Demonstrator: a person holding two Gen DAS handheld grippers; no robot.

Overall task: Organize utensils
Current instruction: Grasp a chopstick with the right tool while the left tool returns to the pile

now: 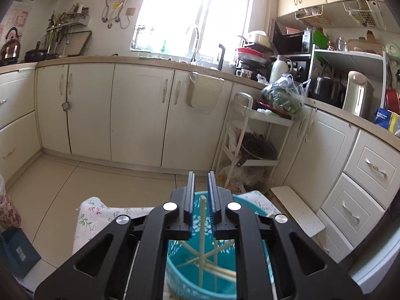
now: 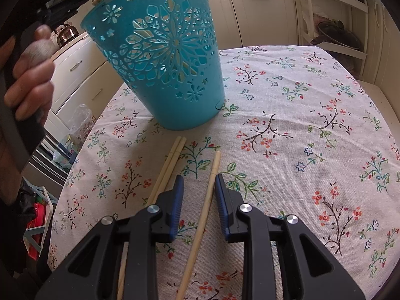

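A teal cut-out basket (image 2: 162,57) stands on the floral tablecloth (image 2: 300,125). From above, the basket (image 1: 175,270) holds several wooden chopsticks (image 1: 202,237), one of them leaning upright. My left gripper (image 1: 200,173) hovers over its rim, jaws a little apart, and the pads do not press on that stick. A person's hand (image 2: 32,82) grips the left tool's handle. On the cloth lie a pair of chopsticks (image 2: 172,160) and a single chopstick (image 2: 207,200). My right gripper (image 2: 198,176) straddles the single one, open, its pads clear of the stick.
Cream kitchen cabinets (image 1: 140,110) ring the room beyond the table. A white trolley rack (image 1: 250,135) with pans and bags stands at the far right corner. A blue box (image 1: 17,252) sits low at the left. The cloth to the right of the chopsticks is bare.
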